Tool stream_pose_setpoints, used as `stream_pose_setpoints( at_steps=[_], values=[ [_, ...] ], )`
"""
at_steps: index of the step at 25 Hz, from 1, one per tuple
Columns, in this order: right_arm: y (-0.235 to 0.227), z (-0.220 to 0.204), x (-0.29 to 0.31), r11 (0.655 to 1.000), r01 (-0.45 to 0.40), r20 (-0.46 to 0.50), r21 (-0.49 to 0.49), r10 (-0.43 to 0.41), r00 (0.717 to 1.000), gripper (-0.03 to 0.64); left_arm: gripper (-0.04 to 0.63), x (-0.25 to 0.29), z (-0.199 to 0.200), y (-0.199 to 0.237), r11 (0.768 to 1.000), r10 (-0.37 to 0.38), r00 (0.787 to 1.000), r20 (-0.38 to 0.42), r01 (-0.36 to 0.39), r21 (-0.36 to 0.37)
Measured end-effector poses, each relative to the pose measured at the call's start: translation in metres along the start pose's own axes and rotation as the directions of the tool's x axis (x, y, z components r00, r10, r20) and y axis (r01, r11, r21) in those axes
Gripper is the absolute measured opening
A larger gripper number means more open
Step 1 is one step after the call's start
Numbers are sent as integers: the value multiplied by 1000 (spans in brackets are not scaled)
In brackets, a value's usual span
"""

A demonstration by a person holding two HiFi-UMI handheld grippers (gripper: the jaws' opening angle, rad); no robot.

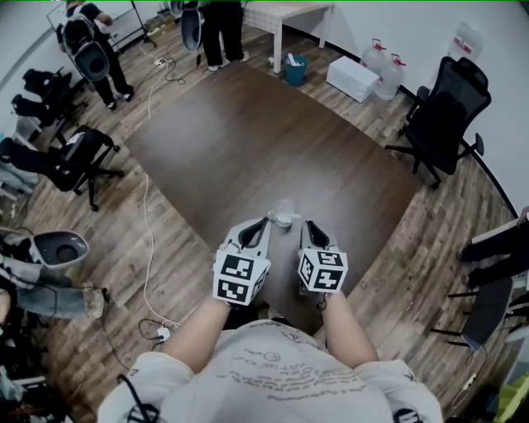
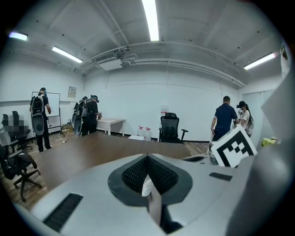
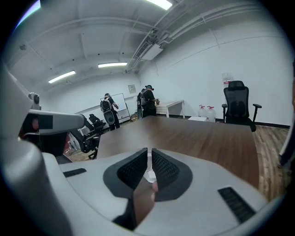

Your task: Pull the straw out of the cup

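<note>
A small clear cup (image 1: pixel 285 215) stands on the dark brown table (image 1: pixel 248 140) near its front edge, between my two gripper tips. My left gripper (image 1: pixel 265 222) is at the cup's left side. Its jaws are shut on a thin white piece (image 2: pixel 146 185) that looks like the straw. My right gripper (image 1: pixel 306 225) is at the cup's right side. Its jaws stand almost together, with a pale clear bit (image 3: pixel 150 175) pinched between them, apparently the cup's edge. The gripper bodies hide most of the cup in both gripper views.
Black office chairs (image 1: pixel 442 116) stand around the table on the wooden floor. A white table (image 1: pixel 285 16), a blue bin (image 1: pixel 294 69) and water jugs (image 1: pixel 382 66) are at the far end. Several people stand in the room (image 2: pixel 226 120). A cable (image 1: pixel 149 248) lies on the floor at the left.
</note>
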State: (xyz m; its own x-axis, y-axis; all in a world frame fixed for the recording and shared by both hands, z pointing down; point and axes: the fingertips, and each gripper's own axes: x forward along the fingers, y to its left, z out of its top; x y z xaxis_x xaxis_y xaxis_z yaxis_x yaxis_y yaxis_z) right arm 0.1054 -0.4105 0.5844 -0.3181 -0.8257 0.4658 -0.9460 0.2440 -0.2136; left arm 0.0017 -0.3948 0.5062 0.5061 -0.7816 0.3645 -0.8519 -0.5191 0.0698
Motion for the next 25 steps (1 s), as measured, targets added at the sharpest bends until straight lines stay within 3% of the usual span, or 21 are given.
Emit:
stream_pose_setpoints(
  at_steps=[2,9,17,25],
  values=[
    [-1,-6,12,1000,-2,-29,3,3,1000,72,0,8,-2,4,1000,-17,1000,-14,16,-13],
    [-11,-19,52,997,68,-101,30,-64,993,96,0,26,-13,25,998,-45,997,-55,42,-55],
    [-25,-40,75,990,115,-180,78,-100,979,98,0,37,-19,43,997,-40,997,-72,36,-64],
    [-20,-44,82,984,130,-192,123,-105,976,91,0,37,-22,54,998,-44,996,-83,40,-51]
  ],
)
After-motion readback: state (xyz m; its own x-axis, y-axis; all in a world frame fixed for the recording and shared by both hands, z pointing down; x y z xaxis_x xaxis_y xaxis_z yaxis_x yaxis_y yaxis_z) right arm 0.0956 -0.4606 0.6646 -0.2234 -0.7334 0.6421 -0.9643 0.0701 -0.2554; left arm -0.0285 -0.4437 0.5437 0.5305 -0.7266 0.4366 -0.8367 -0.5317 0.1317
